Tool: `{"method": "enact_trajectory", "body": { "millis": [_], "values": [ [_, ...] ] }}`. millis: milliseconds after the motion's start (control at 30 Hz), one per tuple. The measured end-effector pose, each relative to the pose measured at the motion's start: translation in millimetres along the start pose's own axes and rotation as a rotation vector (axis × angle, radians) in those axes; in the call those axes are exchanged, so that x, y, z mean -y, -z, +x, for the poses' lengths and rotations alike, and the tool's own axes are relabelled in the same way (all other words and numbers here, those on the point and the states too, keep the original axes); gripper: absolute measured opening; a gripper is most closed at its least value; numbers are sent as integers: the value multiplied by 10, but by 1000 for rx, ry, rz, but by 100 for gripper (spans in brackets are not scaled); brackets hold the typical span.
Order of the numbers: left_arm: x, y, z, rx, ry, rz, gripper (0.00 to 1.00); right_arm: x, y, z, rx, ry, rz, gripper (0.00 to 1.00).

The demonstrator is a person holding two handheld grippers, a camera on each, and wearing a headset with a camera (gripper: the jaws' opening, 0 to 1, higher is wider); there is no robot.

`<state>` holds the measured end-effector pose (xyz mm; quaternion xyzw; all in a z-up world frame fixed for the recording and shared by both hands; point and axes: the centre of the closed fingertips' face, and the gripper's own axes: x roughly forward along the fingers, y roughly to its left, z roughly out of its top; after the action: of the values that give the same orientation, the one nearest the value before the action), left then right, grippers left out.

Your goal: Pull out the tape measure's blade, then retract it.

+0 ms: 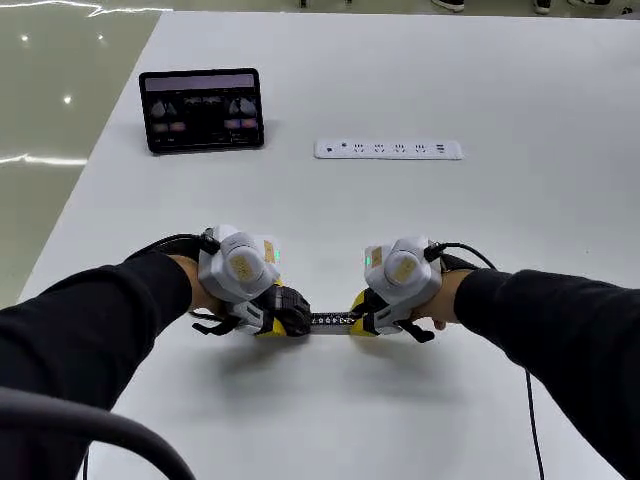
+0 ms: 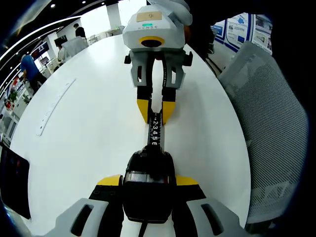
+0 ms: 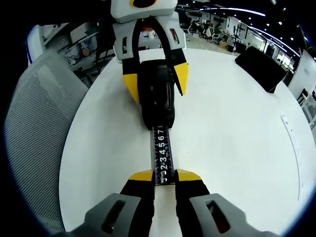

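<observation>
The black tape measure (image 1: 290, 310) sits on the big white table (image 1: 450, 90), close to us, between our two hands. Its thin blade with numbers on it (image 1: 333, 320) sticks out a short way toward our right. In the right gripper view we can read the numbers up to seven.

Our left gripper (image 1: 272, 318), grey and white with yellow tips, hugs the tape measure from both sides. Its two jaws are spread as wide as the black body and press on it. In the left gripper view the tape measure (image 2: 148, 185) sits right between the yellow tips. The blade (image 2: 154, 131) runs away from it over the table.

Our right gripper (image 1: 362, 322) pinches the far end of the blade. Its jaws are almost together, with the blade between them. In the right gripper view the blade (image 3: 162, 155) goes from the yellow tips up to the tape measure (image 3: 156, 98).

The two grippers face each other. They are near but do not touch. The blade is straight. We cannot tell if it rests on the table or hangs just over it.

Farther back on the table a flat black tablet (image 1: 202, 108) leans up. A long white power strip (image 1: 388, 149) lies to its right, apart from it. A grey mesh chair (image 2: 266, 123) stands beside the table. A thin black cable (image 1: 530, 410) runs across the table under our right arm.
</observation>
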<state>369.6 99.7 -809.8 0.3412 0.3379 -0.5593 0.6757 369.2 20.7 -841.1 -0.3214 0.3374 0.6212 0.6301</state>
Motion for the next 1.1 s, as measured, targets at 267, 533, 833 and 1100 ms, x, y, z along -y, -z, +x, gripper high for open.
{"method": "enact_trajectory", "body": {
  "millis": [267, 533, 833, 1100],
  "values": [
    [0, 2, -3, -1, -1, -2, 34, 0, 48, -43, -4, 4, 6, 11],
    [2, 4, 0, 0, 0, -1, 34, 0, 119, -90, -14, 10, 9, 11],
    [2, 3, -1, 3, -2, -2, 34, 10, 190, -132, -18, 13, 19, 11],
    [7, 5, -3, 3, -5, -4, 34, 7, 256, -176, -29, 11, 25, 11]
  ]
}}
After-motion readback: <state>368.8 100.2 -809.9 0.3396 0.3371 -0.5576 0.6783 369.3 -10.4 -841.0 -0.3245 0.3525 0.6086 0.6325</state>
